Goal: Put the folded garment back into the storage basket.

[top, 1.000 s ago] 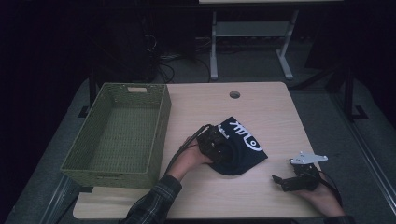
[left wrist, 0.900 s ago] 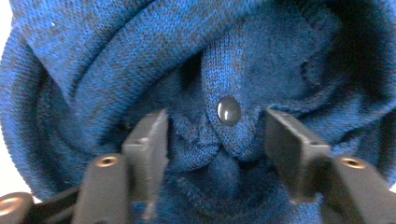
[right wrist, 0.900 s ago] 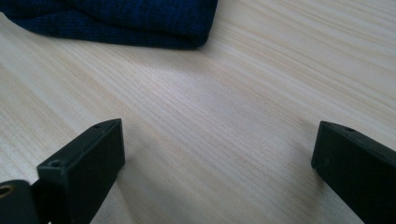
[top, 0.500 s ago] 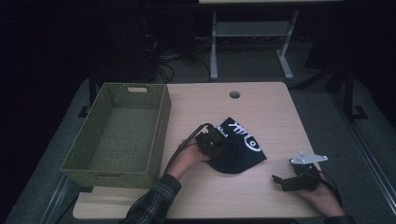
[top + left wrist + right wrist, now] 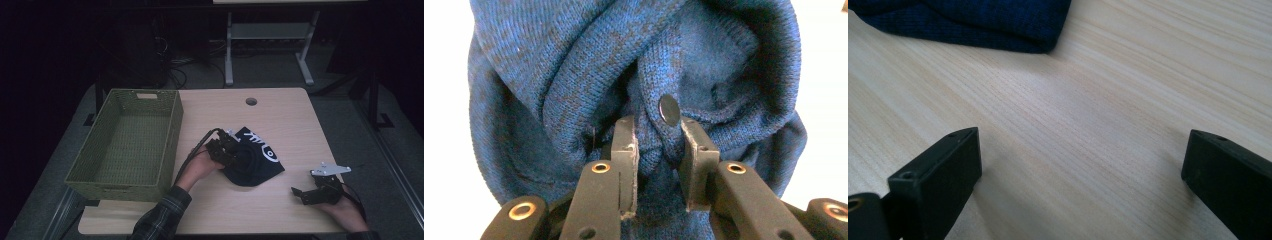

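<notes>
My left tool [image 5: 658,145] pinches a fold of the blue knit cloth [image 5: 252,160] lying mid-worktop [image 5: 290,120]. The green basket [image 5: 125,145] sits just left. My right tool [image 5: 309,194] rests spread wide, farther away.

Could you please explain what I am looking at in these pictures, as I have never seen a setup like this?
A person sits at a table holding a hand-operated claw in each hand. The high view looks down from above; the other two pictures come from cameras riding on the claws. The left claw is closed on a fold of a blue knit cloth lying mid-table. The right claw rests open over bare wood near the cloth's edge, holding nothing. An empty green basket stands at the left.
</notes>
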The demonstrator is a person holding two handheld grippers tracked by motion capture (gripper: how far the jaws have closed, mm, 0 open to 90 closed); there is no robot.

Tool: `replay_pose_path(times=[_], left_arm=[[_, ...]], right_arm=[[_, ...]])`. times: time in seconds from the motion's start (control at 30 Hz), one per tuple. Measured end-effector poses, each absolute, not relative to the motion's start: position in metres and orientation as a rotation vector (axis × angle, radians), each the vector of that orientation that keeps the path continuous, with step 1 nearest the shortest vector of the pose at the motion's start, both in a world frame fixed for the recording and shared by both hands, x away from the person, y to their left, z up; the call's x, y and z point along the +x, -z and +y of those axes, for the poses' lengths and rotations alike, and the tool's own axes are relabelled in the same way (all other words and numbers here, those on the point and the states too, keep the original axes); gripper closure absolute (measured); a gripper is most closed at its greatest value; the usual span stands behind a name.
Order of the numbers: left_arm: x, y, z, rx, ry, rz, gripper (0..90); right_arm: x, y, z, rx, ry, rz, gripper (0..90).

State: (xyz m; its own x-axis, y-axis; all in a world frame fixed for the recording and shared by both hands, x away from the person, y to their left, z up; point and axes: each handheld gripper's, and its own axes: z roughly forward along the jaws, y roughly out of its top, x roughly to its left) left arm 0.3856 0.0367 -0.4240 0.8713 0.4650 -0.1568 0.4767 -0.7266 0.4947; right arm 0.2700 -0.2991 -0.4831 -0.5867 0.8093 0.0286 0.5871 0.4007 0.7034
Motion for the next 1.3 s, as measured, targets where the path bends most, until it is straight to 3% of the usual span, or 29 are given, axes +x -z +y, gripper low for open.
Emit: replay_pose_path(times=[1.3], left_arm=[[0.392,0.308,0.077,2.373,-0.088,0.694,72.1]], right_arm=[[0.271,0.483,-0.299,1.239,-0.983,2.329,2.4]])
